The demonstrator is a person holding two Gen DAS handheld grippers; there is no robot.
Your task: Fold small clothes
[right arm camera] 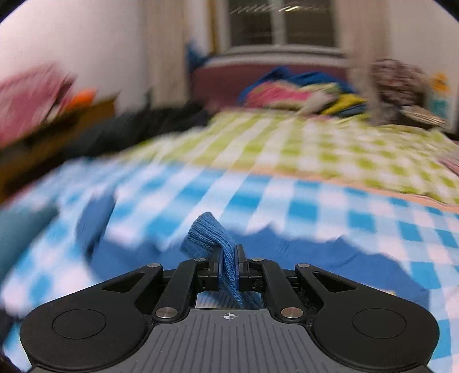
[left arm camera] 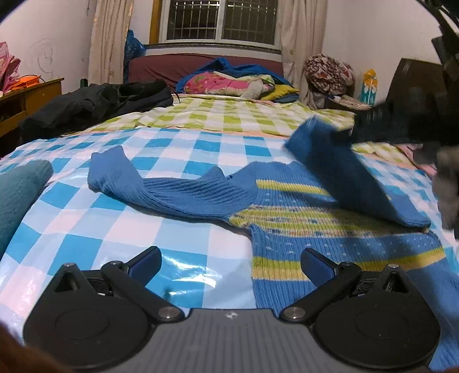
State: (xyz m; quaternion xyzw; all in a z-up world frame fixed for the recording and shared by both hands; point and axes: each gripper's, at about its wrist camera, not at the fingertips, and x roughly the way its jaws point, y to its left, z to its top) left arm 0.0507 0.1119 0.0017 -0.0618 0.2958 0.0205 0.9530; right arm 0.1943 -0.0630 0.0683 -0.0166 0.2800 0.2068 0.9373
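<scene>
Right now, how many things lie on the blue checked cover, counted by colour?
Blue knitted sweater with yellow-green stripes, one sleeve lifted in the right tongs: 1
Teal folded cloth at the left edge: 1
Total: 2

A small blue ribbed-knit sweater with yellow-green stripes (left arm camera: 301, 226) lies spread flat, one sleeve lifted and folded across its body.

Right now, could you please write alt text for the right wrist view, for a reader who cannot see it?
The right gripper is shut on a blue knitted sleeve, lifted above a blue-and-white checked sheet. The background is blurred: a green checked bedcover and a window.
</scene>
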